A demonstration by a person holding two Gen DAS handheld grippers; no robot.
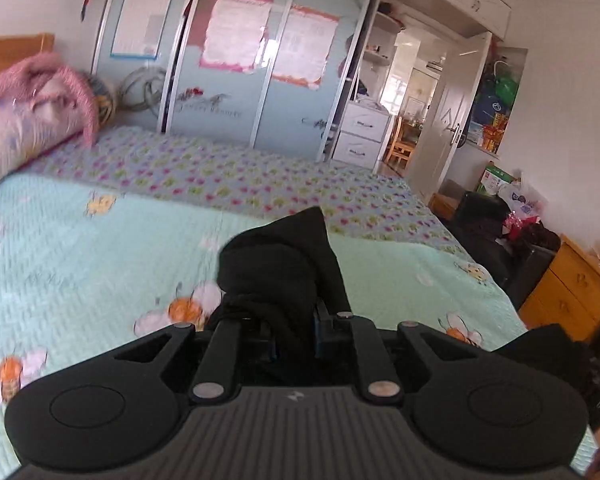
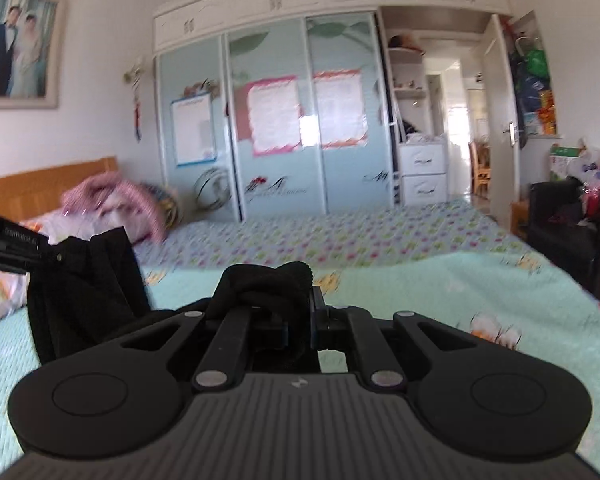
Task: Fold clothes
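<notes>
Black cloth fills the middle of the left wrist view: the left gripper (image 1: 294, 320) is clamped on a bunched fold of the black garment (image 1: 276, 264), which rises ahead of its fingers above the mint quilted bedspread (image 1: 100, 240), with the wardrobe (image 1: 236, 64) beyond. In the right wrist view the right gripper (image 2: 300, 320) is likewise clenched on a wad of the same garment (image 2: 268, 280), and off to the left the other gripper's arm pinches a hanging length of it, lifted clear of the bed rather than lying flat. I judge this to be the pick-up-and-spread step, both corners in hand, no fold made yet. Next the two hands would need to draw apart to pull the fabric taut, then lay it flat on the bedspread before folding.
</notes>
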